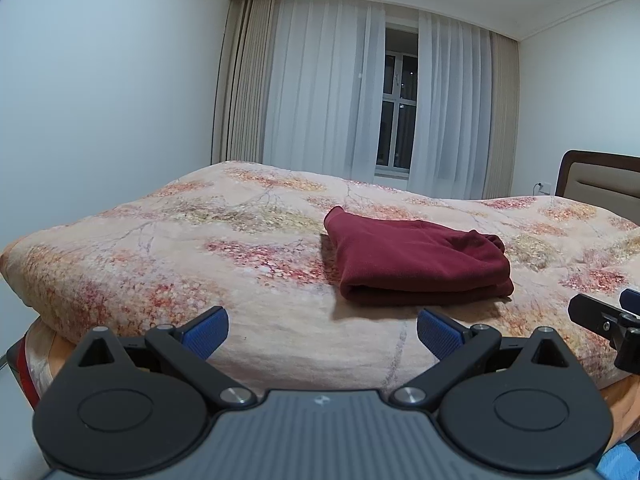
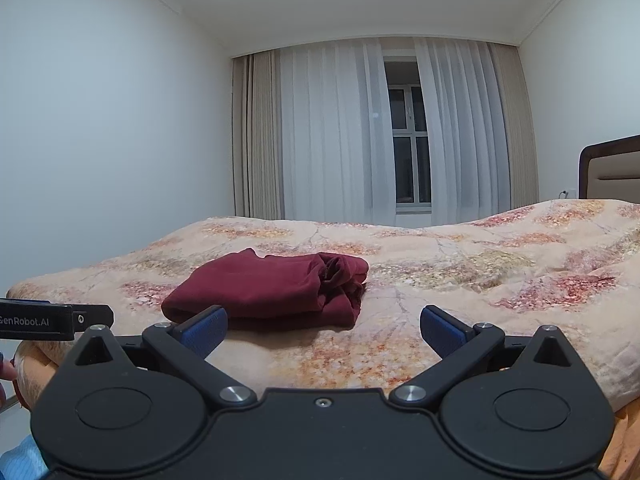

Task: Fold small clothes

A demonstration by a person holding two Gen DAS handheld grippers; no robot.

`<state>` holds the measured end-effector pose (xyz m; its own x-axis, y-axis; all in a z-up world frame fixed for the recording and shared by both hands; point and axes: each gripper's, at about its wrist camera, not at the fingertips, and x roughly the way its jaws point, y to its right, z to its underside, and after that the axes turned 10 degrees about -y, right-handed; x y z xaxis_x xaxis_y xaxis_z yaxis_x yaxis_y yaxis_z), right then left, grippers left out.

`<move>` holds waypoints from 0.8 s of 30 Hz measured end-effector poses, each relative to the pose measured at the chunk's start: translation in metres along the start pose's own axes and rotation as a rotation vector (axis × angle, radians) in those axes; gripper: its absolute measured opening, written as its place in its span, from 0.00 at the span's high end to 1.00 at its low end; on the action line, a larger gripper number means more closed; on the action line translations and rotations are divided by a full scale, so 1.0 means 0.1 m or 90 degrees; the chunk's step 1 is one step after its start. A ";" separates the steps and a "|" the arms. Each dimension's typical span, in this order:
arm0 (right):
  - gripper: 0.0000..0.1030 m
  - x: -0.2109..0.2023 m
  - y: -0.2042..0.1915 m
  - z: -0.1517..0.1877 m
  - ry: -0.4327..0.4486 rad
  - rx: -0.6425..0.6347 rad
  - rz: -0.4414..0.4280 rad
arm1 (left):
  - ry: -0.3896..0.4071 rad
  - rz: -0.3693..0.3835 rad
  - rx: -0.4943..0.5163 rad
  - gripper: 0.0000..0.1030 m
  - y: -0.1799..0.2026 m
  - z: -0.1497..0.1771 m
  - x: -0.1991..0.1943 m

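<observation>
Garment: a dark red knit garment (image 1: 416,262) is lying folded into a thick, roughly rectangular bundle, its layers stacking up along the near edge. One corner is poking up at the far left, and the right end is showing bunched, rumpled folds (image 2: 340,276).
Place: it is sitting on the floral quilt (image 1: 168,248) covering the bed, near the front edge, apart from both grippers.
Left gripper (image 1: 322,334): its jaws are standing wide apart, blue pads (image 1: 206,334) gripping nothing; it is hovering in front of the bed edge, with the bundle ahead and slightly to the right.
Right gripper (image 2: 323,332): its jaws are also gaping wide and carrying nothing, with the bundle ahead and to the left.
Backdrop: sheer white curtains (image 2: 336,128) are hanging across a dark window (image 2: 410,148); a padded headboard (image 1: 600,182) is showing at right.
</observation>
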<state>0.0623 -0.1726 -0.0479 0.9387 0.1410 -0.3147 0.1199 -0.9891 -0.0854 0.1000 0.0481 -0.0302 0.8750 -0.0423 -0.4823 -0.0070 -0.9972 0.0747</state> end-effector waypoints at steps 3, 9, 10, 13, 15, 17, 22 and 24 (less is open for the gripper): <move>0.01 0.00 0.00 0.00 0.000 0.000 0.000 | 0.001 -0.001 0.002 0.00 0.00 0.00 0.00; 0.01 0.00 0.00 0.00 0.000 0.000 0.000 | 0.002 -0.002 0.004 0.00 0.01 0.00 -0.01; 0.01 0.00 0.00 0.00 0.000 0.000 0.000 | 0.003 -0.002 0.004 0.00 0.01 0.00 -0.02; 0.01 0.00 0.00 0.00 0.000 0.000 0.000 | 0.004 -0.002 0.005 0.00 0.01 0.00 -0.02; 0.01 0.00 0.00 0.00 0.000 0.000 0.000 | 0.004 -0.002 0.005 0.00 0.01 0.00 -0.02; 0.01 0.00 0.00 0.00 0.000 0.000 0.000 | 0.003 -0.003 0.005 0.00 0.01 0.00 -0.02; 0.01 0.00 0.00 0.00 0.000 0.000 0.001 | 0.002 -0.003 0.005 0.00 0.01 0.00 -0.02; 0.01 0.00 0.00 0.00 0.000 0.000 0.000 | 0.002 -0.003 0.005 0.00 0.01 0.00 -0.02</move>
<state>0.0620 -0.1725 -0.0479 0.9388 0.1407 -0.3145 0.1195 -0.9891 -0.0860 0.0987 0.0472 -0.0293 0.8766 -0.0377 -0.4797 -0.0071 -0.9978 0.0654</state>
